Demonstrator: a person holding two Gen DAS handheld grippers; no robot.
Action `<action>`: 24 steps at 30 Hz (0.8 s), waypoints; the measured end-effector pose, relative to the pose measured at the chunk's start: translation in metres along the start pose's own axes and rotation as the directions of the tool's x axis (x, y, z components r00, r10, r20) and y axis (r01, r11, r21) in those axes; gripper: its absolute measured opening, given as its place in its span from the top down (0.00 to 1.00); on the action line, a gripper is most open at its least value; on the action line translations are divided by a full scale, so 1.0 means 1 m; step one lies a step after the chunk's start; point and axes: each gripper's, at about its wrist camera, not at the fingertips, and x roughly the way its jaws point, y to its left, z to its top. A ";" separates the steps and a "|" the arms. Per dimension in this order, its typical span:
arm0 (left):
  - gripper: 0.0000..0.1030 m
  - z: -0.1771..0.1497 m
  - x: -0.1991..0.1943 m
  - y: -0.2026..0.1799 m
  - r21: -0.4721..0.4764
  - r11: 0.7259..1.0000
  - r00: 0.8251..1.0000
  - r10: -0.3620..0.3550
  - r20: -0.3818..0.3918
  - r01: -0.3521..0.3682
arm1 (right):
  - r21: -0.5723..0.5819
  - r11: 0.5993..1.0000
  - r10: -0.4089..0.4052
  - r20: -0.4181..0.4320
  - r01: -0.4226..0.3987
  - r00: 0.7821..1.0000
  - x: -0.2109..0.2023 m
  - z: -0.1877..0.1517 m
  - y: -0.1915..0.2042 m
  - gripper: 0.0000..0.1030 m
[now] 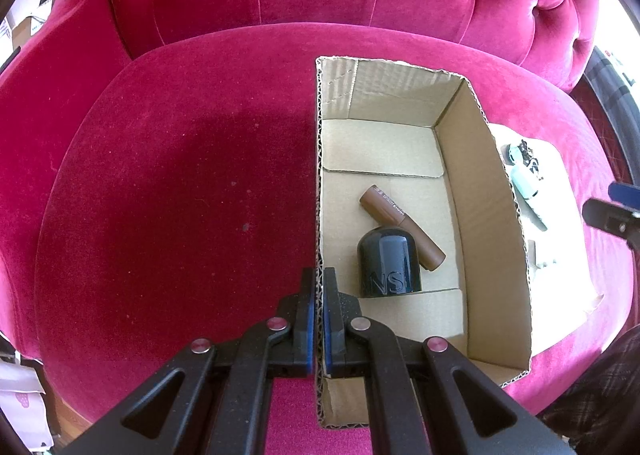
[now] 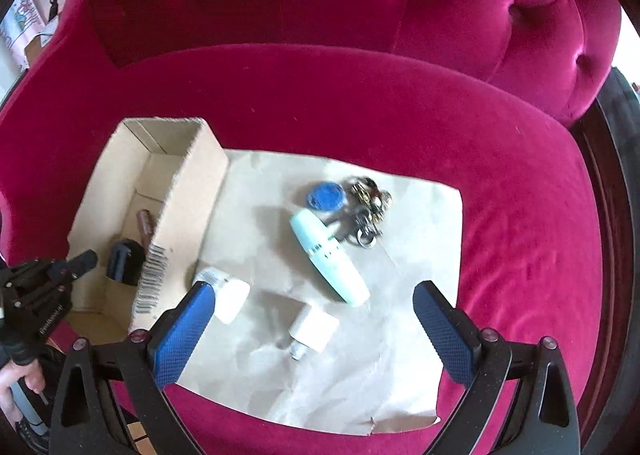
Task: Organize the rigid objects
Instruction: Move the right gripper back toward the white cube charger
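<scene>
On the box's near left wall, the left gripper (image 1: 319, 287) is clamped. Inside the cardboard box (image 1: 492, 215) lie a black cap (image 1: 388, 263) and brown tube (image 1: 400, 225). Right of the box, the right gripper (image 2: 316, 319) is held wide open, empty, over two white adapters (image 2: 314, 329) on paper (image 2: 420, 223); beyond lies a mint-green device (image 2: 328, 255).

Your left wrist view looks steeply down, close over the cardboard box (image 1: 404, 159) at frame centre-right. Your right wrist view looks down on the paper sheet (image 2: 400, 223) beside it. Both share the box and the pink armchair (image 1: 168, 183).
</scene>
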 end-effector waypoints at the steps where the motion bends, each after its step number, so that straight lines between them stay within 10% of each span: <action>1: 0.97 0.000 0.000 0.000 0.000 1.000 1.000 0.000 0.000 0.000 | 0.006 1.000 -0.001 -0.005 0.001 1.000 0.002 -0.002 -0.002 0.02; 24: 0.97 -0.001 0.000 0.001 -0.001 1.000 1.000 0.002 0.000 -0.002 | 0.094 0.996 0.000 -0.095 0.009 0.995 0.047 -0.031 -0.020 0.02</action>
